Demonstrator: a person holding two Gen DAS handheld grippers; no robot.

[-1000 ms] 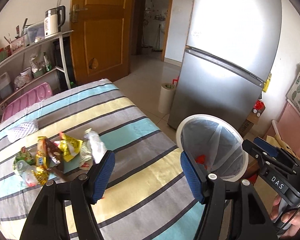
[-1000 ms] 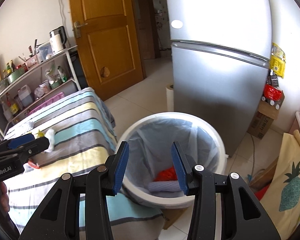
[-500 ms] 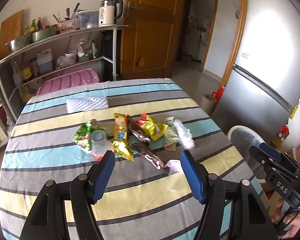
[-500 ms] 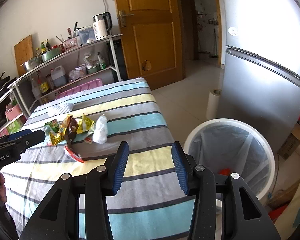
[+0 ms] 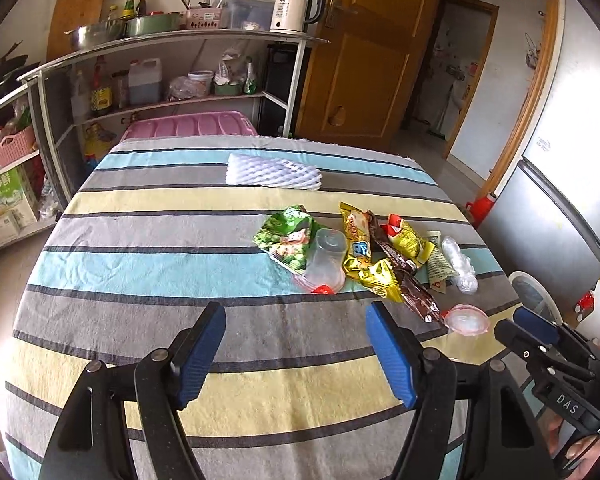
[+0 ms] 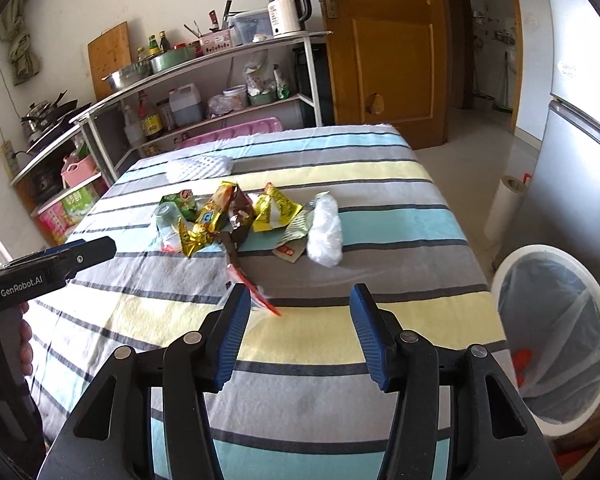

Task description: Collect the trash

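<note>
Both the left tool (image 5: 296,354) and right tool (image 6: 296,334) are spreading wider, empty, over the tabletop (image 6: 380,320); the crinkly wrappers (image 6: 220,220) look featherlight and slippery, best pinched at a raised fold.

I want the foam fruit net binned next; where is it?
The white foam net lies alone on the striped tablecloth, beyond the wrapper pile, toward the pink tray's end.

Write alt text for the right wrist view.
The right tool, its jaws opening with nothing between them, hangs over a striped table facing a pile of wrappers and a white bag. A lined bin stands on the floor at right; the left tool enters from the left.
</note>
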